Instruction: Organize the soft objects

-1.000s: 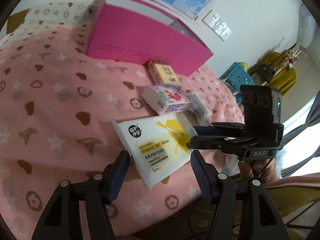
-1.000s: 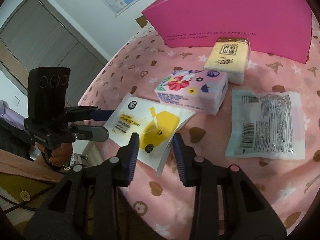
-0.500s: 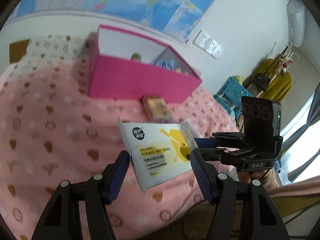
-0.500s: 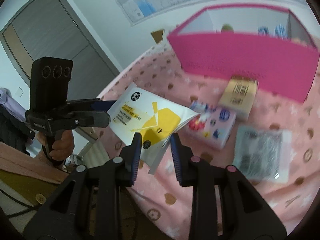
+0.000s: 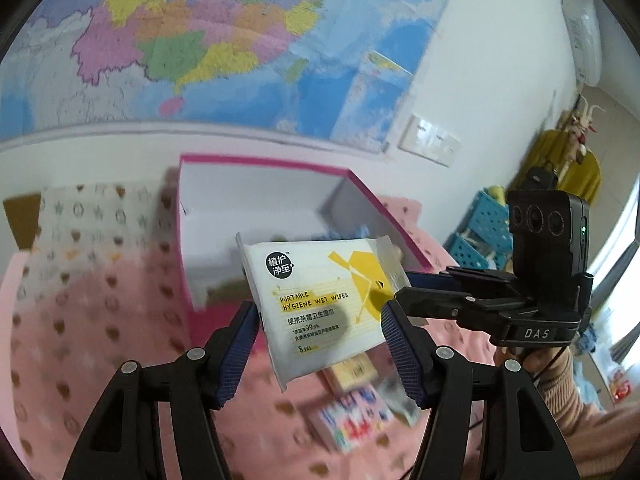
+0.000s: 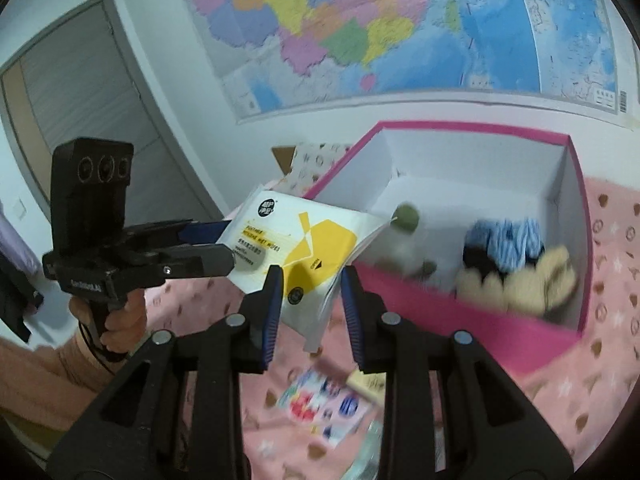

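The right gripper [image 6: 311, 312] has its jaws clamped on one edge of the wet wipes pack [image 5: 320, 304], holding it in the air just in front of the pink box [image 6: 460, 320], whose near wall it partly covers. The left gripper [image 5: 320, 344] has its jaws spread wide on either side of the pack's lower end, and I cannot tell whether its blue pads [image 5: 240, 350] touch it. Blurred below on the pink blanket [image 5: 80, 340] lie a floral tissue pack [image 6: 324, 404] and a yellow tissue pack [image 5: 352, 368], while soft items [image 6: 516, 272] sit inside the box.
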### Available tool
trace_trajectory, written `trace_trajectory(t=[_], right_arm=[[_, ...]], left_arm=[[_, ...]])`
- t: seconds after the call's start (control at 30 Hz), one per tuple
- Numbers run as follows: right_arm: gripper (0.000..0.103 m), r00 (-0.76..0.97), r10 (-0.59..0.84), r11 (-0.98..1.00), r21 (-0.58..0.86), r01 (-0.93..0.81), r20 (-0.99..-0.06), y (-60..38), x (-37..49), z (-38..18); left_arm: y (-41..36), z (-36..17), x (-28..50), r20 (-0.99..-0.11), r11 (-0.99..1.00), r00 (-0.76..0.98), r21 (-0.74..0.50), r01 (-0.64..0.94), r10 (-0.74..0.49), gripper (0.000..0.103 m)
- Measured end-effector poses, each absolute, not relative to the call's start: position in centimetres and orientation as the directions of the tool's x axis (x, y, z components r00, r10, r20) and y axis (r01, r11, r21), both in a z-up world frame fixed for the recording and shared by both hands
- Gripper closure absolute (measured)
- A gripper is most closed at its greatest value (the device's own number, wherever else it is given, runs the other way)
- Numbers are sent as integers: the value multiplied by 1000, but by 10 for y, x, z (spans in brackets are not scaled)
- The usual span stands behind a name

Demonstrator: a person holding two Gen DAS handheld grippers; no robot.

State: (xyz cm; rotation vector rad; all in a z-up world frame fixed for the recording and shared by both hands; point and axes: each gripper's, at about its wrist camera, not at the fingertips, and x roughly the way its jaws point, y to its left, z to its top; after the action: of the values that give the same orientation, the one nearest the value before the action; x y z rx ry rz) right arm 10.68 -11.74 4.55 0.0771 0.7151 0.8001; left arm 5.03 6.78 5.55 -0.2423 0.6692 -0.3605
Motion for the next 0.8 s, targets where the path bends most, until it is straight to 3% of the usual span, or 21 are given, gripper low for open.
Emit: trace_trajectory(t=[0.6,0.8], right_arm=[[69,454,625,769,400,-500,-635,-115,223,25],[60,451,605,790,423,-444,-656,-118,238,18]], left_arm=[[94,26,157,-665,932,669,-340,126,-333,39],[99,16,171,-687,932,650,-348,99,-326,39]])
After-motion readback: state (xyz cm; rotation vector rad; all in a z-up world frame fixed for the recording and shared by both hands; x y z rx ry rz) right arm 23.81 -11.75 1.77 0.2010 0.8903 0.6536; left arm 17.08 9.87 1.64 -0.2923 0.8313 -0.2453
